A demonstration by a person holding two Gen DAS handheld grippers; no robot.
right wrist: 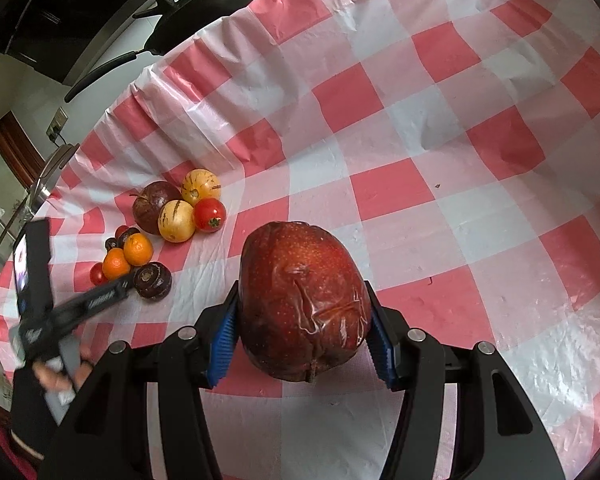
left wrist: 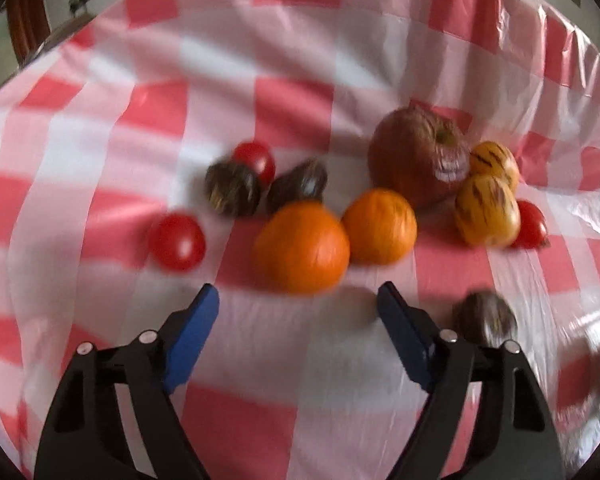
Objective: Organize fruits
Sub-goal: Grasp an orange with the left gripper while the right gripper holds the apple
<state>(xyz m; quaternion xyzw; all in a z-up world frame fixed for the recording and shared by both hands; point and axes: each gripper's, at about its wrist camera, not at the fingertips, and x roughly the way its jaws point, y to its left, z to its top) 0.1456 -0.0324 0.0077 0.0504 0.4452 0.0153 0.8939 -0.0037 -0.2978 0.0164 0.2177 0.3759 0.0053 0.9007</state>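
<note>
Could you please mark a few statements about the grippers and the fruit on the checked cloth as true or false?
1. The right gripper is shut on a large red apple. True.
2. The left gripper holds an orange. False: it is open, with nothing between its fingers, just short of the nearest orange.
3. Two oranges lie side by side. True.
4. The fruit sits in a bowl. False: it lies on the tablecloth.

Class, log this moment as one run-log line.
right tongs: shut on wrapped apple | left tongs: open, empty, facing oranges | other fruit on tablecloth
</note>
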